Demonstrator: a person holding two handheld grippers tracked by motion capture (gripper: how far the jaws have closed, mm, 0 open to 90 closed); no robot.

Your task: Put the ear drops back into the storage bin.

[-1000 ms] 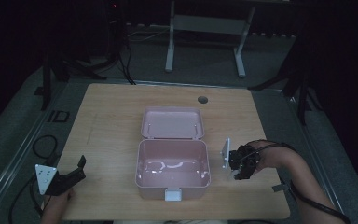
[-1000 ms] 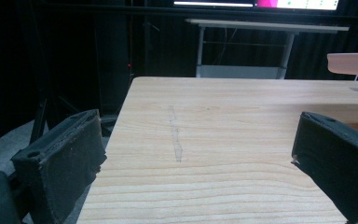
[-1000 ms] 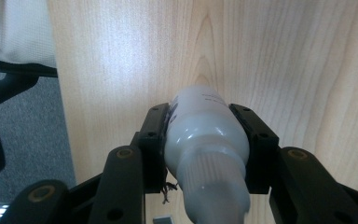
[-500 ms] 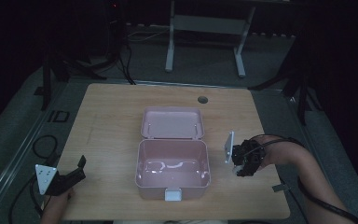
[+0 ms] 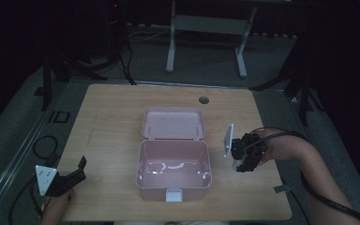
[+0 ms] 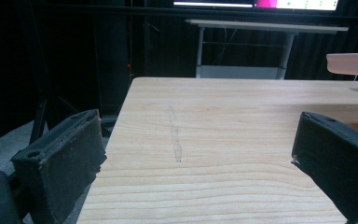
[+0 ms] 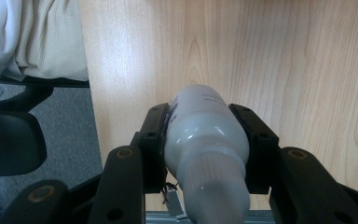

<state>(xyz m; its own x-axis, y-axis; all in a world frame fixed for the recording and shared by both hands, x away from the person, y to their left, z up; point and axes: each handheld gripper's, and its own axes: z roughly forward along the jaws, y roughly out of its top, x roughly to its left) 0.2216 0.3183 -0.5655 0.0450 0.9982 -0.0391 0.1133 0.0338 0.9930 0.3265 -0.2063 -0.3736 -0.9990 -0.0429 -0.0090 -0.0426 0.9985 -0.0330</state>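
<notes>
High view overhead; gripper views close, sharing table (image 5: 112, 117).

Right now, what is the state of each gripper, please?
Left gripper: open, holding nothing, above the wooden table.
Right gripper: closed on a white bottle.

The table (image 5: 112, 122) is a light wooden top with rounded corners and a round cable hole (image 5: 204, 100) near its far edge, at about twelve o'clock. At its centre sits an open pink box (image 5: 173, 168) — its lid (image 5: 173, 124) folded back flat toward twelve, its white latch (image 5: 174, 195) facing six. At four o'clock, near the table's edge, lies a small grey piece (image 5: 281, 189) — too small to identify.
</notes>
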